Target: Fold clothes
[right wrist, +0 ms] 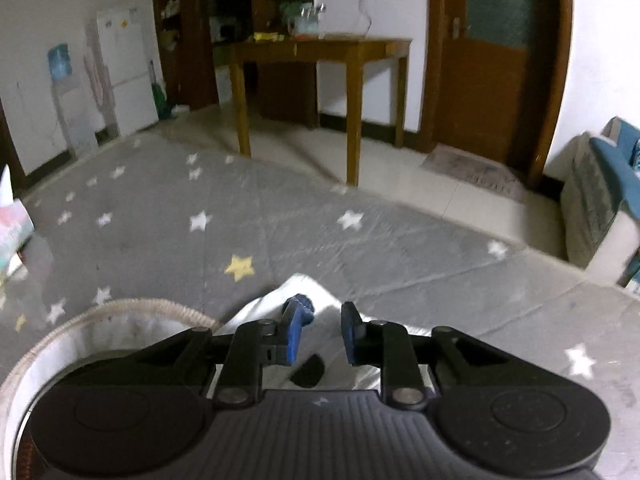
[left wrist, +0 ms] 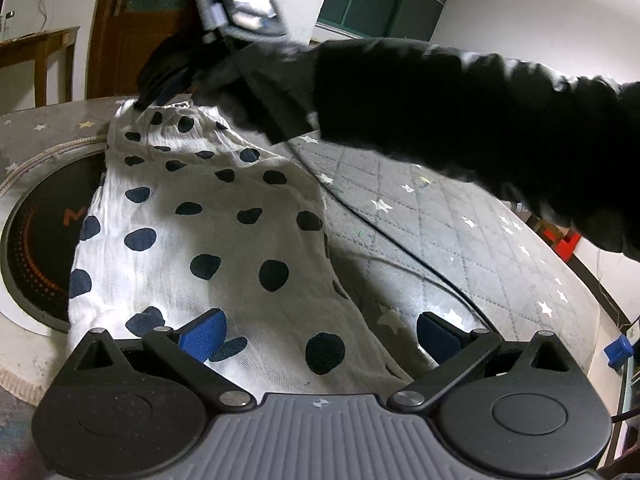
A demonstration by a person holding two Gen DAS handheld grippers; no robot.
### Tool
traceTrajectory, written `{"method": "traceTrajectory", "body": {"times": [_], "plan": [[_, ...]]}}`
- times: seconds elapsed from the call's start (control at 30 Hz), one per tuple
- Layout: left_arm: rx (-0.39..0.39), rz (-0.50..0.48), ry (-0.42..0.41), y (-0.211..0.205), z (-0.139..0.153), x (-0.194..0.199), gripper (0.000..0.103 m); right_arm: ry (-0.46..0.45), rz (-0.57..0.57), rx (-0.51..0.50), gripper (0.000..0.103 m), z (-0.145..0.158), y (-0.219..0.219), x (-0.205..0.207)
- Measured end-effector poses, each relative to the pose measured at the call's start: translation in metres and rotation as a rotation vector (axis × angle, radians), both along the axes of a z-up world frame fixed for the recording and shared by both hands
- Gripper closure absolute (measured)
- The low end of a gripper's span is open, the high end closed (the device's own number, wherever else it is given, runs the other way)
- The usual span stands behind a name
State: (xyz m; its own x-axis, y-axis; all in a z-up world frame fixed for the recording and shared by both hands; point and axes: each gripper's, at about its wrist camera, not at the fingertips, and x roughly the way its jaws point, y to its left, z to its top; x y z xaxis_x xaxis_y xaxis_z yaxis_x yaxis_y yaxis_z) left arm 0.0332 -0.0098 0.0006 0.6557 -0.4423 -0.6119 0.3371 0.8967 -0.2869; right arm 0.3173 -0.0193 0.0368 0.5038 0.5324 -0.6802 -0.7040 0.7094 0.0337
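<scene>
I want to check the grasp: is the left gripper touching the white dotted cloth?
Cannot tell. In the left wrist view the left gripper stands open over the white dotted cloth, but no contact or gap shows plainly.

**A plain room with wooden fittings**

White walls [right wrist: 600, 48] enclose a pale tiled floor [right wrist: 400, 168]. In the right wrist view, a wooden table [right wrist: 320, 46] stands at twelve o'clock, a brown door [right wrist: 492, 60] at one, a white fridge [right wrist: 124, 64] at ten. A dark window [left wrist: 384, 0] shows in the left wrist view.
</scene>
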Motion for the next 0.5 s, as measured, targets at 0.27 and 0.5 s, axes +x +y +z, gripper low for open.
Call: {"method": "traceTrajectory", "body": {"times": [0.27,0.5], "plan": [[-0.016,-0.002,0.000,0.002,-0.002,0.001,0.000,-0.028,-0.038,0.066,0.075,0.026,-0.028,0.000],[-0.023,-0.002,-0.001,0.003,-0.002,0.000,0.000,0.090,-0.161,0.110,0.074,0.020,-0.089,0.019]]}}
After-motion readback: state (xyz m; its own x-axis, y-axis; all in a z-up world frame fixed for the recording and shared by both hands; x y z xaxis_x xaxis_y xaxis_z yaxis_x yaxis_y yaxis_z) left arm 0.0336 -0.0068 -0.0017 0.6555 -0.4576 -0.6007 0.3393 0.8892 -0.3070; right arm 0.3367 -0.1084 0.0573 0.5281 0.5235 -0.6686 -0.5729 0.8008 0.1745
